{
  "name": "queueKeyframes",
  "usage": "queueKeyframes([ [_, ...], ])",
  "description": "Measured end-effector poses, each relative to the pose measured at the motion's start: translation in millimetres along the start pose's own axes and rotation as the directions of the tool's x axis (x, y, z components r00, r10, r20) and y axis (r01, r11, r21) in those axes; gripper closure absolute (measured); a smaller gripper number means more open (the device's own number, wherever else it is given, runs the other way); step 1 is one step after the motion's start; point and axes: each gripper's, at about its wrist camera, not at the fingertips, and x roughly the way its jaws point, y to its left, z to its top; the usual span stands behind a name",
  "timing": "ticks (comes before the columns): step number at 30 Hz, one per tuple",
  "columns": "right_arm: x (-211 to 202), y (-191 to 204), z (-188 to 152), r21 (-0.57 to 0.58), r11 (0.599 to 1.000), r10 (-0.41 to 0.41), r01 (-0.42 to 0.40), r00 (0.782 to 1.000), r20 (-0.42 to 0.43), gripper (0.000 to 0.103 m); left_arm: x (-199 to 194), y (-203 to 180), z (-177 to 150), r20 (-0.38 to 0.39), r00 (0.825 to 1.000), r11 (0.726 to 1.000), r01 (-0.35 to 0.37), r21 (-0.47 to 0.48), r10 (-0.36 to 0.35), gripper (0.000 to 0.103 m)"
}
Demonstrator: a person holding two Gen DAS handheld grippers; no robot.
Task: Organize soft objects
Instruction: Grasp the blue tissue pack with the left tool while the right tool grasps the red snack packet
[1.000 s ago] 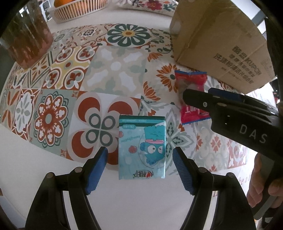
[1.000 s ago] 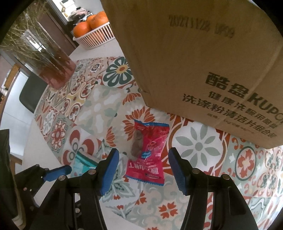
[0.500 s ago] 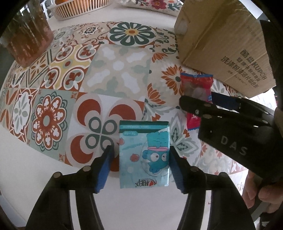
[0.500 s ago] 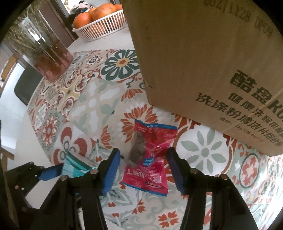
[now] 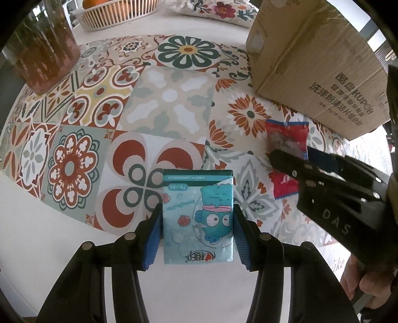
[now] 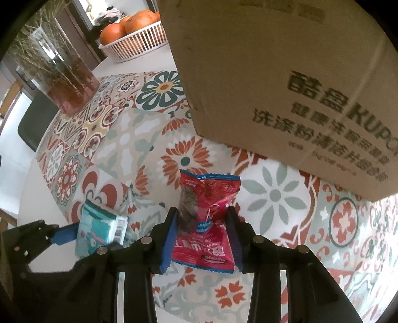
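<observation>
A teal tissue pack (image 5: 196, 198) with a cartoon fish lies at the near edge of the patterned mat (image 5: 169, 104). My left gripper (image 5: 197, 231) points down over it, its jaws closing, and both blue pads touch the pack's long sides. A red snack packet (image 6: 209, 193) lies in front of the cardboard box (image 6: 273, 74). The right gripper (image 6: 202, 238) is closing too, and the packet is pinched narrow between its pads. In the right wrist view the tissue pack (image 6: 99, 228) and a left pad (image 6: 64, 234) show at lower left.
The big cardboard box (image 5: 318, 62) stands at the back right, close behind the packet. A glass vase with stems (image 5: 42, 49) is at the far left, a basket of oranges (image 5: 117, 15) and a floral cushion (image 5: 223, 10) behind. A person's hand (image 5: 360, 280) holds the right gripper.
Both grippers' jaws have come together from wide apart. The left pads now touch the tissue pack, and the right pads now squeeze the red packet, which has crumpled at its middle.
</observation>
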Motion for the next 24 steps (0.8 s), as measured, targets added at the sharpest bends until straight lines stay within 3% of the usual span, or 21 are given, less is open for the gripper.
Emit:
queueKeyframes([
  [24,-77.9,-23.1,-27.7,0.105,0.994,-0.043,0.030,0.991,0.124,0.064,-59.5,-34.1,1.0,0.127,0.992,0.996,0.007,0.091,-0.018,0.052],
])
